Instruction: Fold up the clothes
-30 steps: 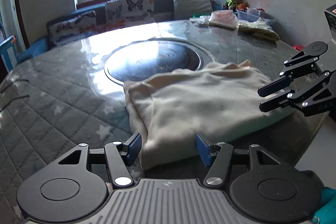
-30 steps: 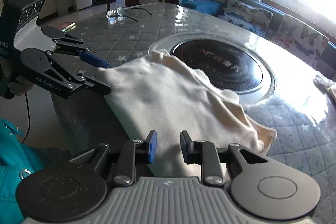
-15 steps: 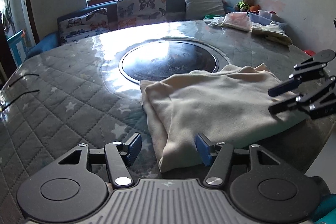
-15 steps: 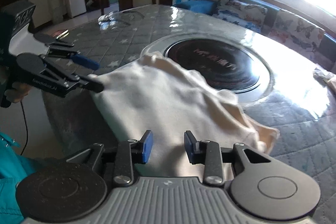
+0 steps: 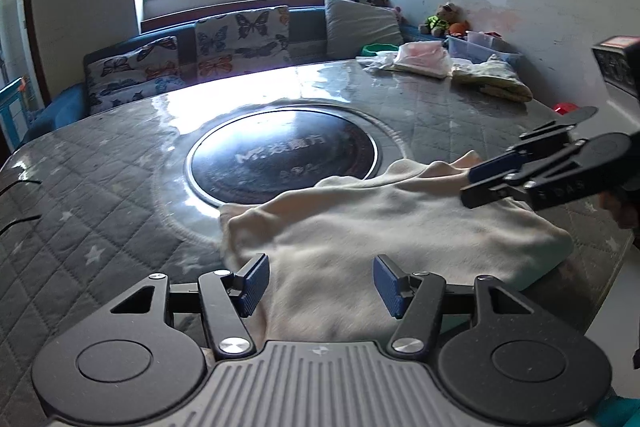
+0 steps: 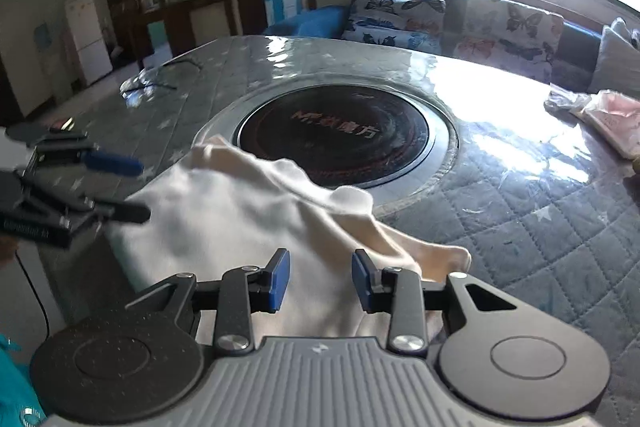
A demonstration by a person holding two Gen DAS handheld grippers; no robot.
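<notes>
A cream folded garment (image 5: pixel 380 227) (image 6: pixel 224 211) lies on the round quilted table (image 5: pixel 100 211), near its front edge and just in front of the dark round centre plate (image 5: pixel 284 159). My left gripper (image 5: pixel 320 285) hovers open over the garment's near left part, its pads well apart and not pressing the cloth. My right gripper (image 6: pixel 322 281) is open above the garment's other end, with cloth beneath the gap and nothing pinched. Each gripper shows in the other's view: the right gripper (image 5: pixel 470 187) at the right, the left gripper (image 6: pixel 142 189) at the left.
Piles of clothes (image 5: pixel 420 61) lie at the table's far right. A sofa with butterfly cushions (image 5: pixel 240 43) runs behind the table under the window. A thin black cable (image 6: pixel 160 83) lies at the far left. The table edge drops away just beside the garment.
The right jaws have widened from a narrow gap. The left gripper has shifted over the garment's near corner. The right gripper has slid along the cloth and rolled a little.
</notes>
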